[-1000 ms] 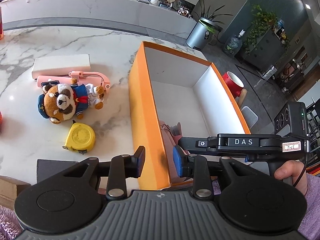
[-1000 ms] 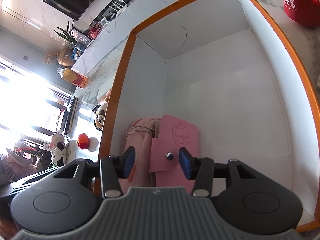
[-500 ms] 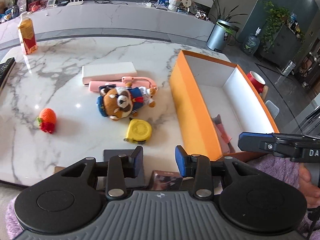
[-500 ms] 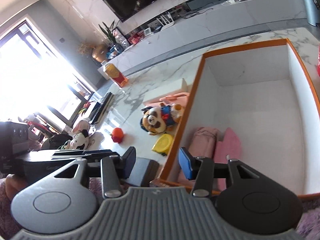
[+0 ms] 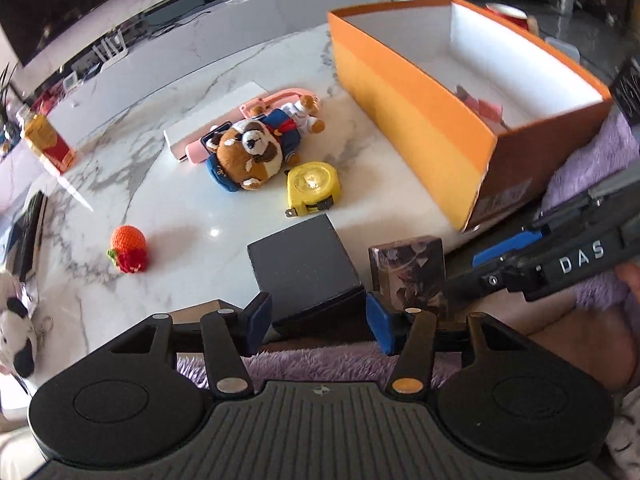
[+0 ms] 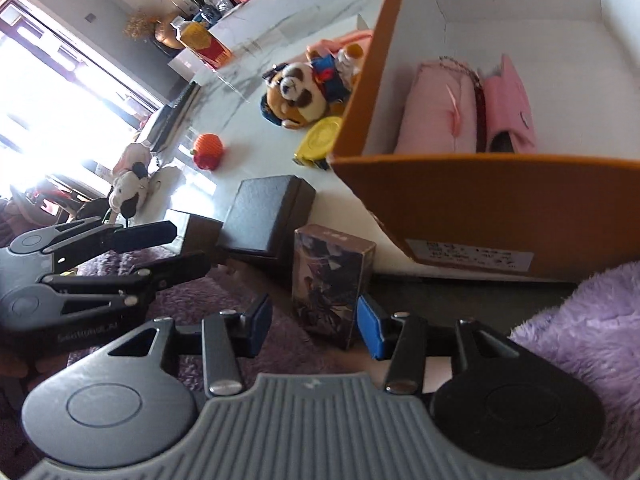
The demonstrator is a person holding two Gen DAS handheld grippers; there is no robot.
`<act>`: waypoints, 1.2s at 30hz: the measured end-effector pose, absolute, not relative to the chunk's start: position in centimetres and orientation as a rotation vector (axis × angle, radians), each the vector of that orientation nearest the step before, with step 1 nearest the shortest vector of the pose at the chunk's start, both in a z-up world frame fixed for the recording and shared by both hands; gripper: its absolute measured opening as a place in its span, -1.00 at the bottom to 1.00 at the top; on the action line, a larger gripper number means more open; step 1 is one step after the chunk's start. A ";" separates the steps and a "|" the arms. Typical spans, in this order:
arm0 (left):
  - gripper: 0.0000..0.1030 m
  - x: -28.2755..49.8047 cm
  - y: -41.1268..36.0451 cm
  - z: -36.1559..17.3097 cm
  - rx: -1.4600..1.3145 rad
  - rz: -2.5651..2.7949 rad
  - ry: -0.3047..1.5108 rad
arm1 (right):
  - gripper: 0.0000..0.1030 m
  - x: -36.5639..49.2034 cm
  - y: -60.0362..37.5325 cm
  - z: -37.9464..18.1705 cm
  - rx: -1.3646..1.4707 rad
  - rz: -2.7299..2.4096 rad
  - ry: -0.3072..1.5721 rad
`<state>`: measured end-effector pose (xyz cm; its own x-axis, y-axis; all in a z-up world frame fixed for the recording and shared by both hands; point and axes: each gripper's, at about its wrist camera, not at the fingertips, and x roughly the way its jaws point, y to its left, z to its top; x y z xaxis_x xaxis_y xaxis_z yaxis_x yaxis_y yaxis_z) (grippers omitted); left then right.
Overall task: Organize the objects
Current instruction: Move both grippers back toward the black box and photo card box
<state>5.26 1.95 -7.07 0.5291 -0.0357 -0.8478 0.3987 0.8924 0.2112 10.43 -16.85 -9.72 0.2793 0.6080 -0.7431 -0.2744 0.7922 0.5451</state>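
An orange box [image 5: 416, 128] stands on the marble table; in the right wrist view [image 6: 472, 196] it holds a pink pouch [image 6: 436, 112] and a pink wallet [image 6: 510, 108]. A plush bear [image 5: 252, 148], a yellow tape measure [image 5: 314, 186], a knitted strawberry [image 5: 128, 248], a black box [image 5: 304, 266] and a patterned card box [image 5: 408, 272] lie outside it. My left gripper [image 5: 318, 322] is open and empty, just short of the black box. My right gripper [image 6: 316, 326] is open and empty, with its fingers on either side of the card box [image 6: 332, 276] at the table's near edge.
A pink selfie stick [image 5: 276, 100] and a white flat box [image 5: 212, 120] lie behind the bear. A red-yellow carton [image 5: 48, 144] and a keyboard [image 5: 26, 236] are at the left. A black-and-white plush [image 5: 16, 328] sits at the near left. Purple fleece sleeves show below.
Both grippers have pulled back out of the orange box toward the table's near edge. The right gripper now faces the card box; the left faces the black box.
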 end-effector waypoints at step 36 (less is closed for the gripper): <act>-0.40 6.0 -3.2 -13.9 1.021 -0.289 0.879 | -0.18 12.4 -14.2 -15.3 0.385 0.672 1.153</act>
<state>5.98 -3.15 -13.89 0.6357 0.1758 -0.7516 0.5880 0.5206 0.6191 12.40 -14.20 -15.25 0.2436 0.6645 -0.7065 -0.2870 0.7452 0.6019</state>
